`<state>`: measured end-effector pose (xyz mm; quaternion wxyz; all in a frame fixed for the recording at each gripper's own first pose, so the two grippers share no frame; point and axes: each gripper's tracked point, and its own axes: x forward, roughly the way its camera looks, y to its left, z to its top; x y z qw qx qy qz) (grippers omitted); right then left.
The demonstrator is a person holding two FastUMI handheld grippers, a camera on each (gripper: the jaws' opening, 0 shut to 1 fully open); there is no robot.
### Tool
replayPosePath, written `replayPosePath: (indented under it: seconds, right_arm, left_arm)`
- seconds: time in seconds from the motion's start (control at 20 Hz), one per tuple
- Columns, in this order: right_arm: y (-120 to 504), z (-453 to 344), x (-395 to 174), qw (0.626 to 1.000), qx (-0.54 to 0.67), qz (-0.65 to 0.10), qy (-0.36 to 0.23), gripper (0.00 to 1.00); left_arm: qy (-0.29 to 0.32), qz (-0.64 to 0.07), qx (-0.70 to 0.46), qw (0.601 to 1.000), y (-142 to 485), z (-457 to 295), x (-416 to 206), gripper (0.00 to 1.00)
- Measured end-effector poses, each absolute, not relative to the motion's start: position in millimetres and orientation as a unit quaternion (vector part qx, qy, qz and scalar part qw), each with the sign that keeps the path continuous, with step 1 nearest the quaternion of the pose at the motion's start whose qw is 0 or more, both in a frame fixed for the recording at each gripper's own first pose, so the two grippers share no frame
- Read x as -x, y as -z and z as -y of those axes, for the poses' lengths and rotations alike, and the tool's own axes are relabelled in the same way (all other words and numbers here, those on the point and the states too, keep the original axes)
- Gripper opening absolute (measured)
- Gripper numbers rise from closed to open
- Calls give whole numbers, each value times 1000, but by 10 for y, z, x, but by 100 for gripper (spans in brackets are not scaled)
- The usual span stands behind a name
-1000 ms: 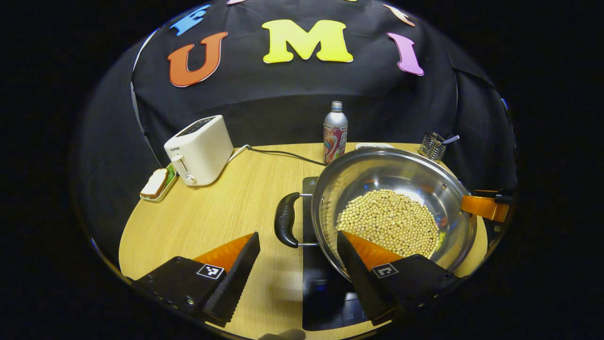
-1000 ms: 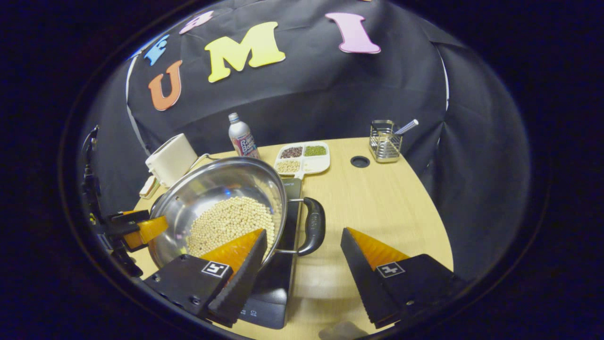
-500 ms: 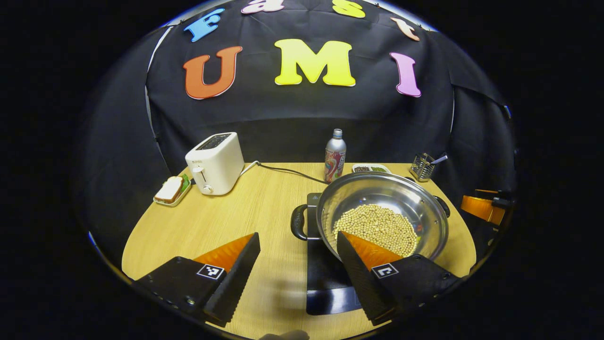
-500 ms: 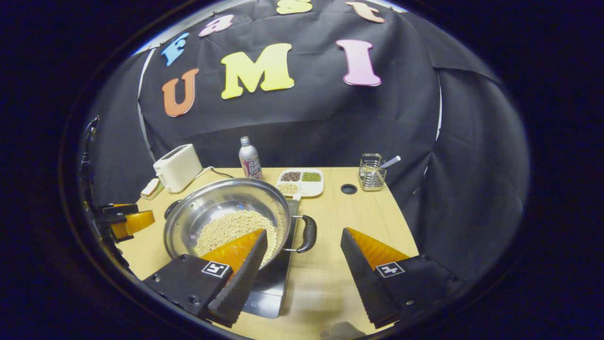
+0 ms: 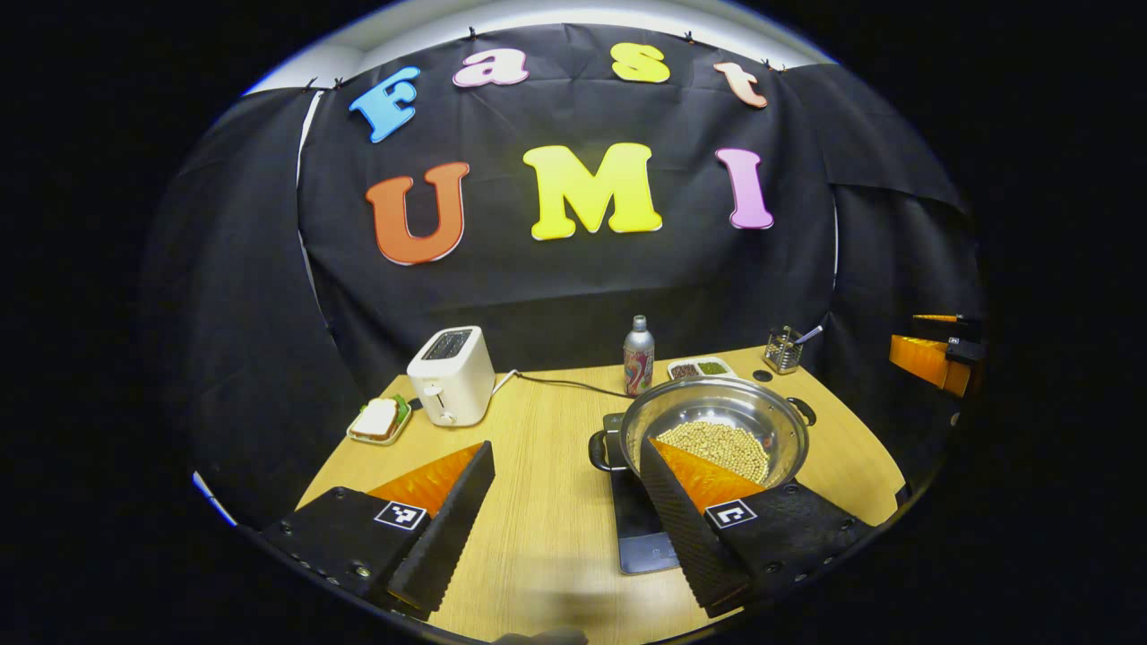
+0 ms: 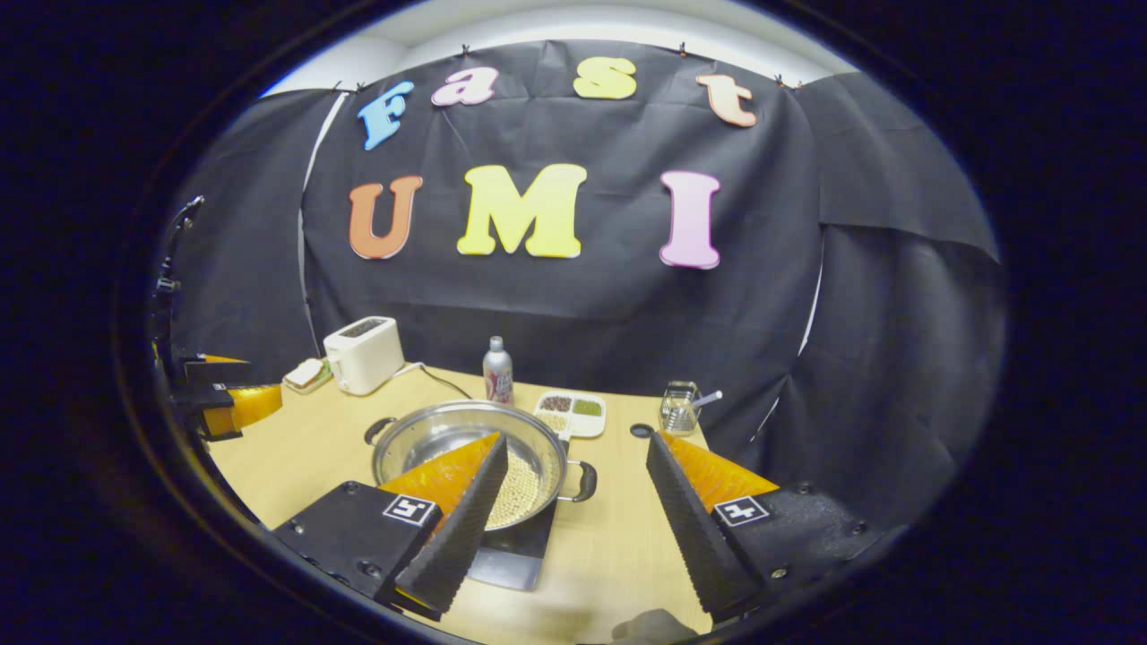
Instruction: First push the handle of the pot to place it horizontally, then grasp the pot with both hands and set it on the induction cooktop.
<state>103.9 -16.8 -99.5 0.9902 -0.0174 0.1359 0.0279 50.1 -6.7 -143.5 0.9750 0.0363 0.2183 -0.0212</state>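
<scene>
Table [image 5: 538, 502]: light wood, carrying everything; near edge cut off below both views.
Induction cooktop [image 5: 641, 537]: black slab near table middle, mostly covered by the pot.
Pot [image 5: 717, 421]: steel, holding pale beans, sitting on the cooktop; task judged essentially done.
Pot handles: left one [image 5: 599, 451] and right one [image 6: 584, 481] both lying flat, handle-to-handle axis running left-right.
Left hand-held gripper [image 5: 564, 502]: fingers spread wide, empty; pot ahead and to its right, well apart.
Right hand-held gripper [image 6: 578, 497]: fingers spread wide, empty; pot ahead and to its left, well apart; about equally near.
Hidden: near pot rim behind an orange finger [image 5: 699, 479]; cooktop controls too small to make out.
</scene>
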Motion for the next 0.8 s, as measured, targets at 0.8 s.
replayPosePath:
  seconds: [0.8]
  right_arm:
    - [-927, -199, 298, 998, -5, 53, -20, 100]
  left_arm:
    - [45, -60, -5, 997, -245, -233, 283, 96]
